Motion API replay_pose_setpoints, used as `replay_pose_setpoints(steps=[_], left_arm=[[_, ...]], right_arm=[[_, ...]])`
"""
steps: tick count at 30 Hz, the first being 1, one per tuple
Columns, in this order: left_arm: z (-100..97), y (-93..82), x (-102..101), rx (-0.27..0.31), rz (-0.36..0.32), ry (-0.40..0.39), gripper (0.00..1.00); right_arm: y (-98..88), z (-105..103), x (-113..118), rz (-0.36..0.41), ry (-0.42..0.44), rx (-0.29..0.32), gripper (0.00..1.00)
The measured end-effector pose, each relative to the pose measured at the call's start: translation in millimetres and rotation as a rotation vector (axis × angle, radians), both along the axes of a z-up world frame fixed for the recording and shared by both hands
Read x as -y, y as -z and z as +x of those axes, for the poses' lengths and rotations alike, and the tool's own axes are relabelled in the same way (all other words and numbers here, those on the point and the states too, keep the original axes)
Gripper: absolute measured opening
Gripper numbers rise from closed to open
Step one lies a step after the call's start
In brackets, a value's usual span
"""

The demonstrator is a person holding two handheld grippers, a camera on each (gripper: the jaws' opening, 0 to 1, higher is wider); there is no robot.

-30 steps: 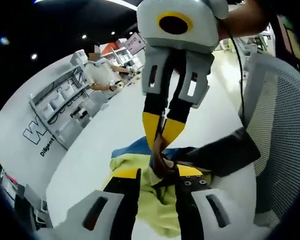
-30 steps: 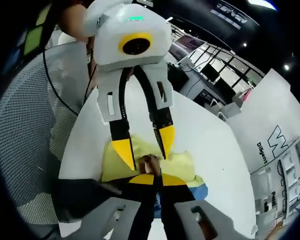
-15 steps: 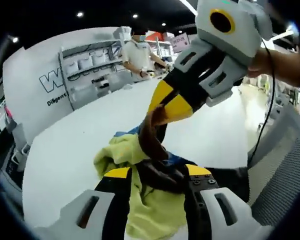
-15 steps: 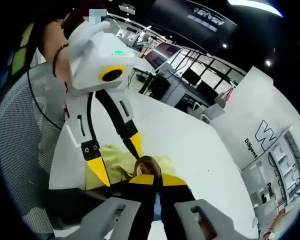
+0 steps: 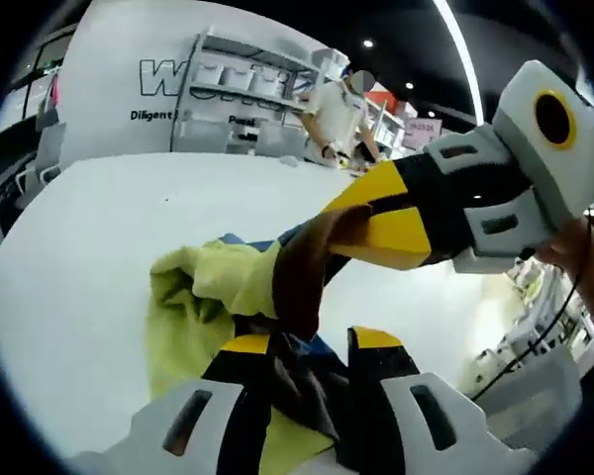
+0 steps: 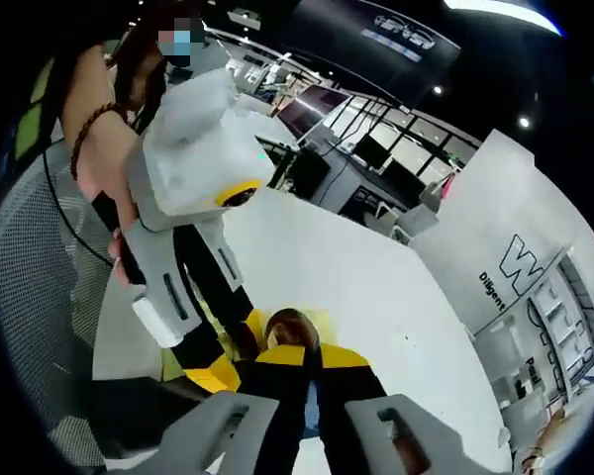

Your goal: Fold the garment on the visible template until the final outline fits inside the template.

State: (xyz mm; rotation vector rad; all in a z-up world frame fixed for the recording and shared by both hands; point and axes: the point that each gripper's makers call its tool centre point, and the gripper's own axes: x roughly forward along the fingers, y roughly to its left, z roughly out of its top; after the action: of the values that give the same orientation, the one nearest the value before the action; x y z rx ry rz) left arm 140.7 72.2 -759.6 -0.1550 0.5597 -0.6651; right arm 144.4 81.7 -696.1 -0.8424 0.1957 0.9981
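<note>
Left gripper (image 5: 312,346) jaws sit close together with dark cloth bunched between them, so it looks clamped on the garment (image 5: 203,297). Right gripper (image 6: 292,358) is pinched narrow on a brown fold of it. The bundle hangs lifted between the two over the white table (image 5: 89,218). It looks soft, light and floppy, likely to sag; better held at the edges or corners. I count one garment, two grippers, one person (image 5: 337,109) behind.
</note>
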Motion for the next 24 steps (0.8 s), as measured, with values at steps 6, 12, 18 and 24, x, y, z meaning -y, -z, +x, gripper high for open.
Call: replay_pose_setpoints(steps=[6, 12, 18, 24], left_arm=[[8.0, -3.0, 6.5, 0.020, -0.006, -0.002, 0.16], [9.6, -4.2, 3.7, 0.033, -0.011, -0.012, 0.03], [8.7, -7.7, -15.6, 0.053, 0.018, -0.014, 0.02], [11.9, -14.7, -32.5, 0.081, 0.058, -0.019, 0.02]], right_arm=[[-3.3, 2.9, 1.8, 0.017, 0.011, -0.003, 0.00], [-8.9, 8.5, 4.6, 0.021, 0.018, 0.010, 0.00], [-14.4, 14.1, 8.2, 0.046, 0.036, 0.012, 0.00], [-18.2, 20.1, 9.6, 0.073, 0.063, 0.016, 0.00]])
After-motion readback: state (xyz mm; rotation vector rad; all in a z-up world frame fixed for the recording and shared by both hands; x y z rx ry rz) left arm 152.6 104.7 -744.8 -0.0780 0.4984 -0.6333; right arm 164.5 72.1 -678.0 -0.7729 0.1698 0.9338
